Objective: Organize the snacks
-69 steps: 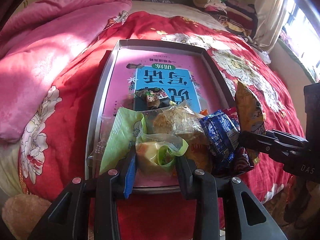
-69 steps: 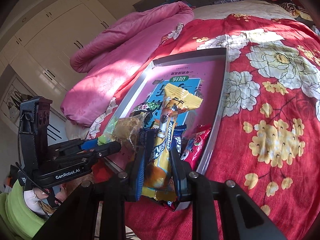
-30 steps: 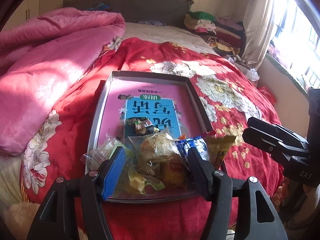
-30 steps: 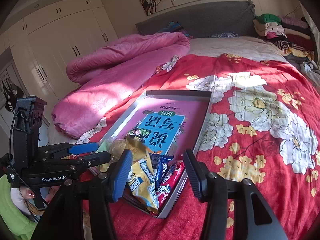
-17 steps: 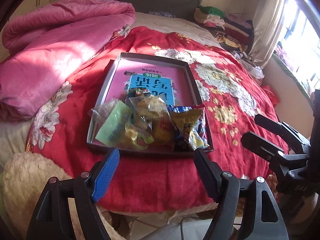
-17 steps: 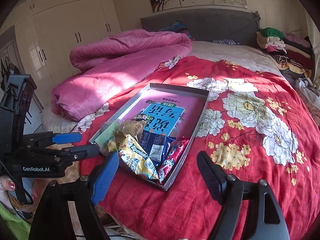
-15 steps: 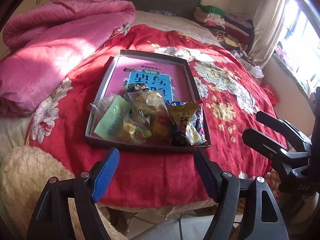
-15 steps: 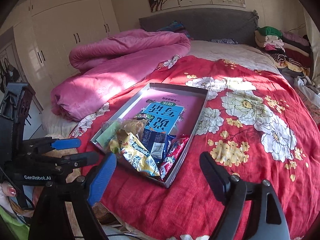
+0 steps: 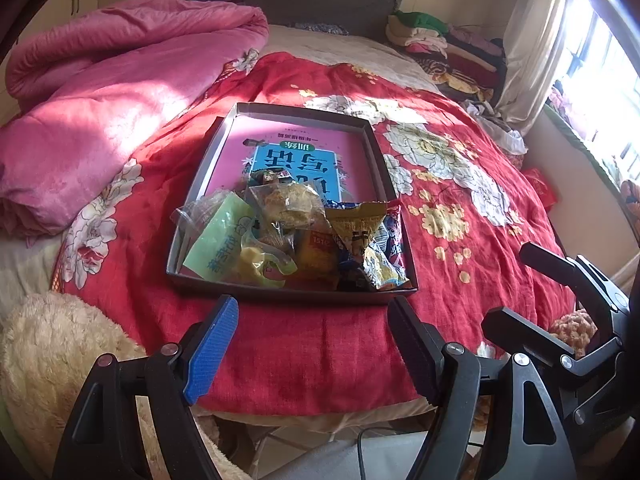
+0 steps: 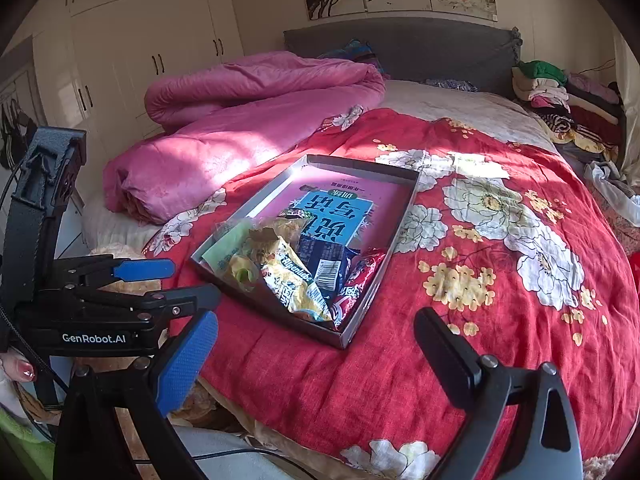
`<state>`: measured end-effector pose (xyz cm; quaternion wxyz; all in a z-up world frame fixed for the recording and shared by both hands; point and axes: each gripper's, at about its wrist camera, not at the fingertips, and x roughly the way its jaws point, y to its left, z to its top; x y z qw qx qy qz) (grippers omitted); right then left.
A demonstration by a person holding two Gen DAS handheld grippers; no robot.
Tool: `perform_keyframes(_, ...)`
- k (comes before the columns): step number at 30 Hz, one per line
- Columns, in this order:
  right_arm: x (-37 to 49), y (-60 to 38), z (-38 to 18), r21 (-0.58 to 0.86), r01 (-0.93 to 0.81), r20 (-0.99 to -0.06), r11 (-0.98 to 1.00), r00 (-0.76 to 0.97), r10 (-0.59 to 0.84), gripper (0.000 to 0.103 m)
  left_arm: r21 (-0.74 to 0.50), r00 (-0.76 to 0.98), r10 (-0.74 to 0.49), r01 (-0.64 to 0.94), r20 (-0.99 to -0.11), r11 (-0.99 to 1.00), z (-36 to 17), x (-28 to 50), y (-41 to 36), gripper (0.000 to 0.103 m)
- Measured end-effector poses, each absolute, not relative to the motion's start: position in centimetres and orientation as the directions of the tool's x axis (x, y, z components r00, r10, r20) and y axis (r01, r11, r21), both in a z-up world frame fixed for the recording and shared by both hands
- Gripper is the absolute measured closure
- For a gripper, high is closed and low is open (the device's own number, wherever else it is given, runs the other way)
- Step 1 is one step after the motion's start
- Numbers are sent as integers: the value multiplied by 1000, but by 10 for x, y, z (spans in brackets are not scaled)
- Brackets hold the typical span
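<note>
Nearest, the left gripper (image 9: 310, 344) and the right gripper (image 10: 314, 354) are held with jaws spread wide and empty, short of the bed edge. Beyond them, a shallow grey tray (image 9: 280, 294) is laid on the red floral blanket (image 10: 500, 280). The snack packets (image 9: 288, 236) are piled in its near end, possibly overlapping. Farther left, a pink quilt (image 9: 100, 92) is seen.
</note>
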<state>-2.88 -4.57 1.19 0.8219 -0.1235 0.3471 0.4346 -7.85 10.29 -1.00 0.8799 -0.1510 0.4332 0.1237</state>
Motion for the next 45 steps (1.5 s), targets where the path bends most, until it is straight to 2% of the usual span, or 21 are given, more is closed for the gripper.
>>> perform_keyframes(45,-26,-49,13,99,-784,-683,613,395,615,4,-146,593,116,-376,-797,915,-6,-81,110,25)
